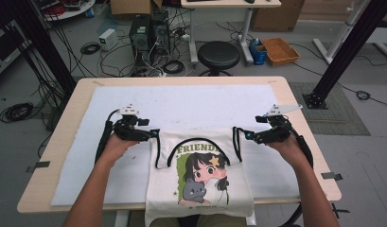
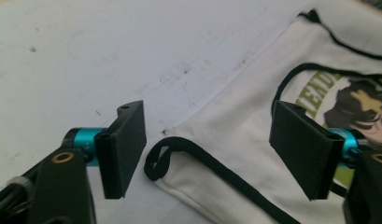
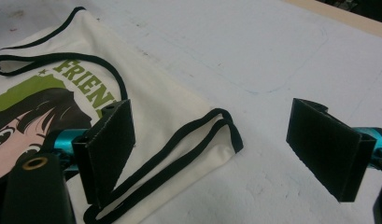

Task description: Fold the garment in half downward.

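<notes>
Garment: sleeveless top (image 1: 199,177), cream w/ black trim, cartoon print, flat on white mat (image 1: 87,161); hem end hangs over near table edge, neckline toward far side.
Long axis: runs near-to-far, from person's edge up toward table centre; shoulder straps at far end.
Left gripper (image 1: 145,134): at top's left shoulder corner, hand behind it. In left gripper view, jaws spread wide, nothing between pads but cloth below.
Left strap corner (image 2: 157,158): lies between the two jaws, closer to left-hand jaw; black-trimmed loop points at gap, flat on mat.
Right gripper (image 1: 250,136): at right shoulder corner, mirrored pose. Jaws also wide apart, holding nothing.
Right strap corner (image 3: 226,128): between jaws in right gripper view, nearer left-hand jaw; that jaw sits over cloth, other jaw over bare mat.
Key relation: each corner already inside its own gripper's gap, so likely needs only slight drop + close, no reach.
Nearer hand: neither; both abt equally near their corners, symmetric.
Risk (judgement): cloth thin and flat on mat, pads may close on trim only or miss lower layer.
</notes>
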`<act>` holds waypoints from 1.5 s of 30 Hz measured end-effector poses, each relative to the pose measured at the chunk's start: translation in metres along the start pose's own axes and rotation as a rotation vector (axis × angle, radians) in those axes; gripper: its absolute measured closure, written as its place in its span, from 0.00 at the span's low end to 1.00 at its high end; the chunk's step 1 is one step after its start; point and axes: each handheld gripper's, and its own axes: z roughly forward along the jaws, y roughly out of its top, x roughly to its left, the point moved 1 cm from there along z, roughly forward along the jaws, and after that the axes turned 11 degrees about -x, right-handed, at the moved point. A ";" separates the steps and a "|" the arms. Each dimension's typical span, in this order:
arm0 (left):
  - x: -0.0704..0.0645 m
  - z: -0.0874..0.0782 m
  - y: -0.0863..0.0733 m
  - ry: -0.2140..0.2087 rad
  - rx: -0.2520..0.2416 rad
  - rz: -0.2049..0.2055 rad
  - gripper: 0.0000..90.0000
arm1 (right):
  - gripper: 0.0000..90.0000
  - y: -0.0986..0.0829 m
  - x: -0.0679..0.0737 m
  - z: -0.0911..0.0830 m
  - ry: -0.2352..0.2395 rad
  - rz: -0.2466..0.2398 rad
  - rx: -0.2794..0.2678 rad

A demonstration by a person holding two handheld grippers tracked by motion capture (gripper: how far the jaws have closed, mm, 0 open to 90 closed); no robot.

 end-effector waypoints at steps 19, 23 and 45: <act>-0.009 0.033 -0.007 0.025 0.265 0.170 0.93 | 0.27 0.020 -0.014 0.059 0.033 -0.028 0.266; -0.009 0.032 -0.007 0.020 0.266 0.166 0.93 | 0.32 0.031 -0.008 0.084 0.061 -0.077 0.350; 0.013 0.017 0.020 0.147 -0.032 0.040 0.94 | 0.96 0.039 -0.006 0.105 -0.088 -0.350 0.354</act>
